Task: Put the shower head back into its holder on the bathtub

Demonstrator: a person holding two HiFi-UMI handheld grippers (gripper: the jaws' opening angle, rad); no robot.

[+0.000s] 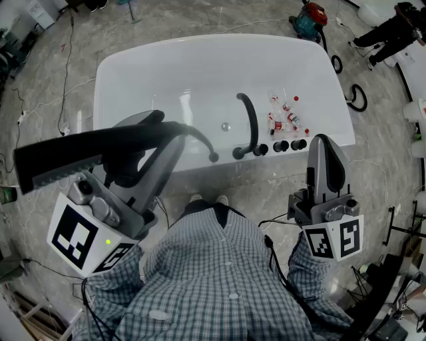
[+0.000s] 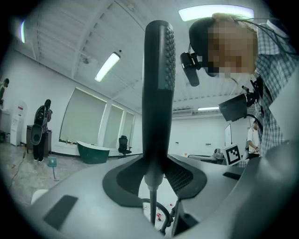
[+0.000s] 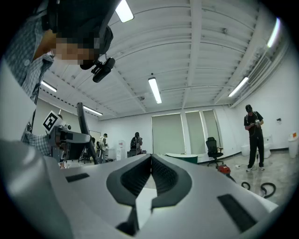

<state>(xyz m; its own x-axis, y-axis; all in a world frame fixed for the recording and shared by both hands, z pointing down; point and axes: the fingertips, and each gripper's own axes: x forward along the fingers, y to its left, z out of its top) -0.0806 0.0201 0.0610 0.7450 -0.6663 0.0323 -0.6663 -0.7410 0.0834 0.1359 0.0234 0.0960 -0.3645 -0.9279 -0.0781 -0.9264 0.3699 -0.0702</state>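
My left gripper (image 1: 150, 133) is shut on the black shower head (image 1: 73, 156), which lies across the jaws with its long perforated face sticking out to the left. Its black hose (image 1: 200, 140) curves off toward the near rim of the white bathtub (image 1: 166, 60). In the left gripper view the shower head (image 2: 159, 93) stands upright between the jaws of the left gripper (image 2: 156, 172). A black arched faucet spout (image 1: 251, 123) and black knobs (image 1: 280, 145) sit on the near rim. My right gripper (image 1: 326, 154) hovers right of the knobs, shut and empty; in its own view the right gripper (image 3: 150, 163) has its pads together.
Several small bottles (image 1: 286, 118) lie in the tub beside the drain (image 1: 225, 126). On the floor there are cables (image 1: 66, 73) at left, black hoses (image 1: 356, 96) at right and a red and green machine (image 1: 310, 18) behind the tub. A person (image 1: 393, 30) stands at the far right.
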